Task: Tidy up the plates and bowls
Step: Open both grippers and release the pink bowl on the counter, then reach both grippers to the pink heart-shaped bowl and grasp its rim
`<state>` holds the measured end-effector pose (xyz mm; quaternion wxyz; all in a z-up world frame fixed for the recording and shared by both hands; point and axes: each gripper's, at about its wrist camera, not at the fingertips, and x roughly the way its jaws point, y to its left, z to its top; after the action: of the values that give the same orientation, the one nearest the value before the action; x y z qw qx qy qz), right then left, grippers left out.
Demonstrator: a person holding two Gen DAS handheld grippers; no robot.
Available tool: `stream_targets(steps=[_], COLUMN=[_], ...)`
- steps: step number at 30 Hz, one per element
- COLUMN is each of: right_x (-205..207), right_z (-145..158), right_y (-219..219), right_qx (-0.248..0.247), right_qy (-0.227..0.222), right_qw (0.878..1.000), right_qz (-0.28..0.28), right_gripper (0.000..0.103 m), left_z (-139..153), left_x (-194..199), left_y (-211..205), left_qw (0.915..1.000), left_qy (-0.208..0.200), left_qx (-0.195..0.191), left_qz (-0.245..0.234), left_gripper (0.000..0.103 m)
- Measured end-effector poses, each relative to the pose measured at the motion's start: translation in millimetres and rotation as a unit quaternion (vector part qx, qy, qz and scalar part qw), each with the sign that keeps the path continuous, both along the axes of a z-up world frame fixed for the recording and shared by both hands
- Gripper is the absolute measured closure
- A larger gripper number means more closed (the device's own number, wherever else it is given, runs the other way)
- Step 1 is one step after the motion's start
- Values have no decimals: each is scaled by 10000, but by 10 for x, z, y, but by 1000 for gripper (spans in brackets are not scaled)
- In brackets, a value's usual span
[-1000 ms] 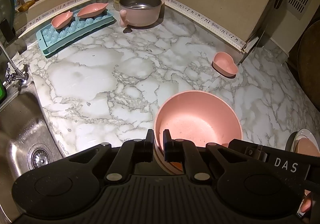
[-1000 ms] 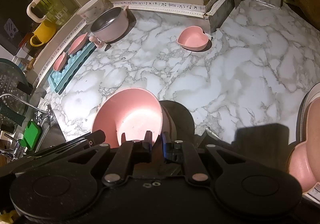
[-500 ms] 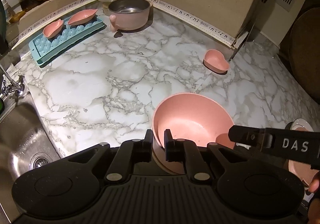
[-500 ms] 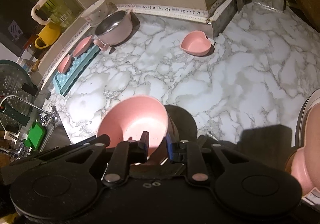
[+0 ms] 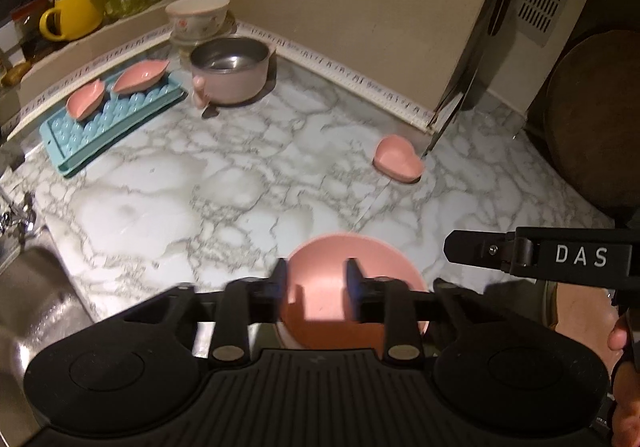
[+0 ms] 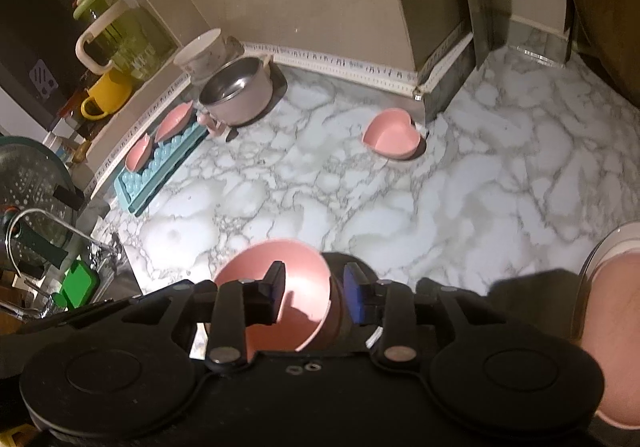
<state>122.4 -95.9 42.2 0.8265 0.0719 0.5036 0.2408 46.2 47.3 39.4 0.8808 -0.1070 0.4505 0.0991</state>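
Observation:
A round pink bowl sits on the marble counter just under both grippers; it also shows in the right wrist view. My left gripper is open above the bowl's near side, touching nothing. My right gripper is open, its fingers either side of the bowl's right rim, apart from it. A pink heart-shaped bowl stands further back. Two pink leaf-shaped dishes lie on a blue tray.
A steel-lined pink pot and a floral bowl stand at the back corner. The sink is at the left. A plate with something pink is at the right edge. A yellow mug sits on the ledge.
Both grippers have opened and let go of the pink bowl's rim. Both have pulled back and up; the bowl now rests on the counter.

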Motion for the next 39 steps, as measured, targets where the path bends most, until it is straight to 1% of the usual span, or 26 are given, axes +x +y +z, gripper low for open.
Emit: stream_targets(steps=[1,2,6,8,10,12,16,18,21,22,23,25,26,29,33,39], right_x=[12,30,108,162,218,272,396,458,579,628,671,784,839,1019,1247,1521], right_z=[23,47,126,154,177,192,181,162,121,101,80,28,2,-94,-247,-496], right_y=[-13,-23,-63,-97,-129,-159,-203,-216,-236,-248,-255,-276,-286,-308,-336,-319], right_qx=[17,29,23,19,4,-2,-1,16,-23,-57,-77,-111,-122,-163,-211,-286], right_qy=[-35,-70,-206,-261,-314,-359,-397,-386,-373,-383,-385,-334,-297,-180,-19,174], right_qw=[10000,10000,9998,9996,9994,9992,9988,9988,9987,9985,9984,9985,9985,9985,9979,9971], right_qz=[-11,-20,-60,-99,-146,-187,-276,-297,-345,-376,-398,-421,-441,-483,-609,-687], right_gripper=[69,67,64,62,58,54,40,36,28,24,22,22,21,20,20,20], left_z=[25,51,128,150,167,172,143,114,72,62,51,29,13,-64,-248,-581], left_x=[15,31,140,212,284,368,551,652,822,868,925,1033,1099,1316,1637,2014], left_y=[-1,-1,6,20,34,48,42,35,42,47,53,54,51,59,70,49], left_qw=[10000,9999,9996,9994,9990,9988,9983,9981,9981,9981,9981,9978,9977,9982,9995,9995], left_qy=[-58,-119,-273,-350,-432,-485,-550,-567,-585,-594,-601,-643,-657,-578,-253,146], left_qx=[6,33,47,66,92,97,190,223,198,178,138,148,187,112,-22,-93], left_qz=[-1,5,-4,15,29,23,10,-4,4,31,32,17,12,-84,-187,-246], left_gripper=[54,48,45,38,35,35,35,35,34,33,29,25,25,25,25,25])
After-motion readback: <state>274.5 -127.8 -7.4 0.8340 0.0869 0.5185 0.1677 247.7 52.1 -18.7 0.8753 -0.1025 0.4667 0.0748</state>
